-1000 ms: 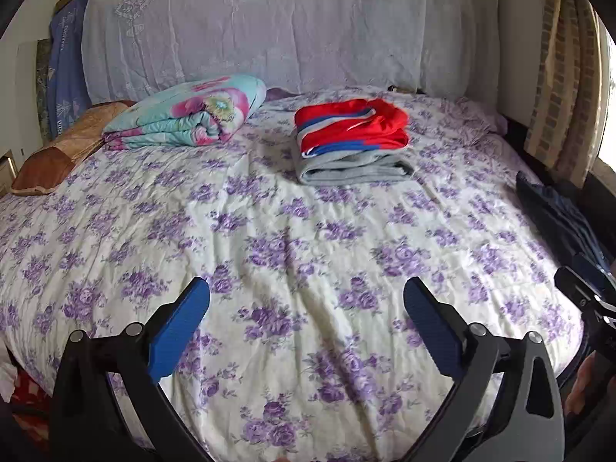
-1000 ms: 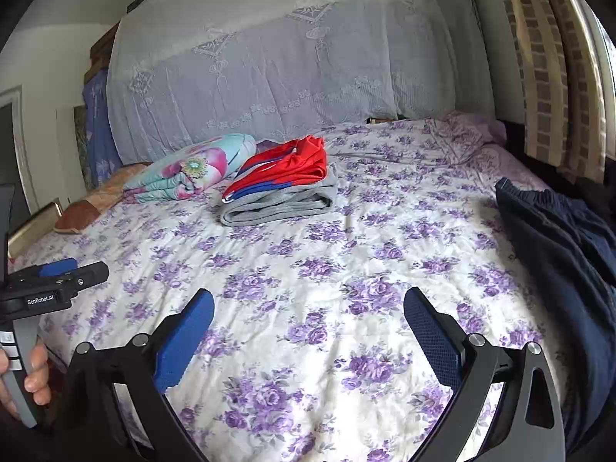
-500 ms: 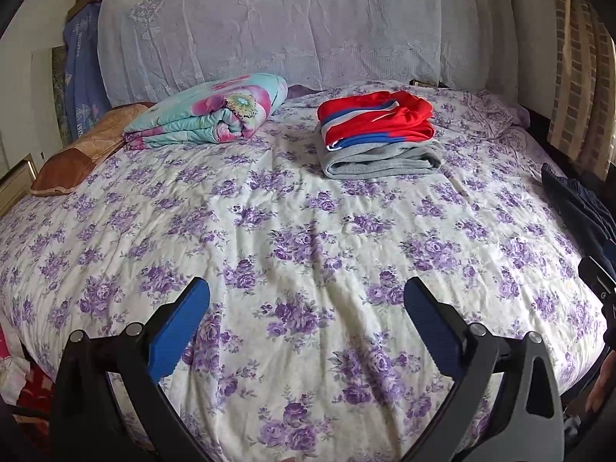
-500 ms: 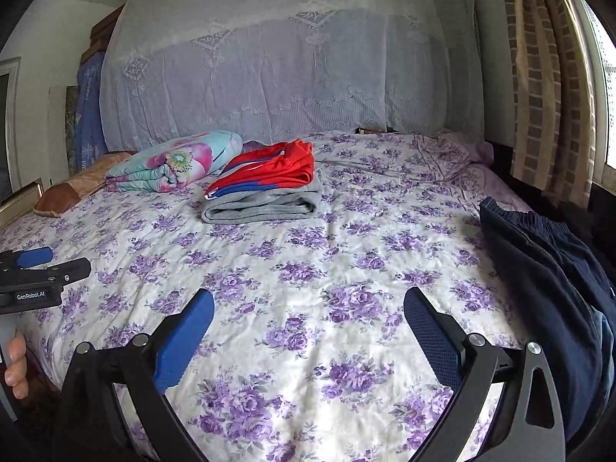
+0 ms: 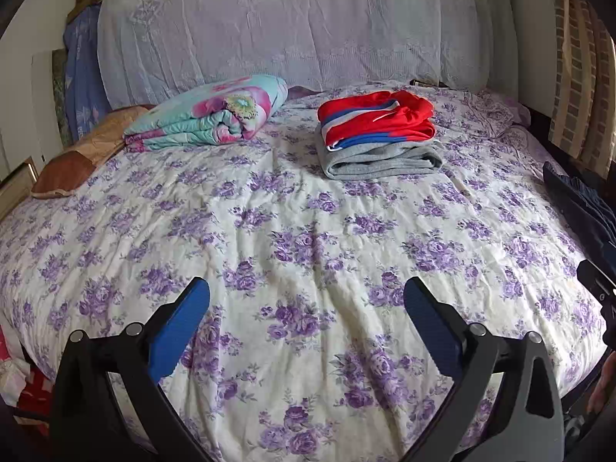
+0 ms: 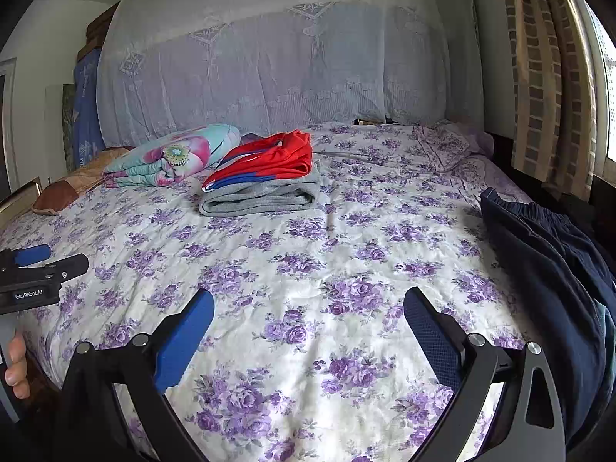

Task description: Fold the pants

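Dark navy pants [image 6: 554,269] lie in a loose heap at the right edge of the bed; a sliver shows at the far right of the left wrist view [image 5: 585,204]. My left gripper [image 5: 307,300] is open and empty above the bed's near part. My right gripper [image 6: 308,308] is open and empty, left of the pants and apart from them. The left gripper also shows at the left edge of the right wrist view [image 6: 34,269].
The bed [image 5: 269,231] has a purple-flowered sheet. Folded red and grey clothes [image 5: 377,134] are stacked near the back. A rolled floral quilt [image 5: 211,119] and a brown pillow [image 5: 77,154] lie back left. A lace-covered headboard [image 5: 288,27] and curtains [image 6: 546,77] bound the bed.
Both grippers have tilted up and drawn back a little, so more of the headboard shows. Both stay open and empty. The pants have not moved.
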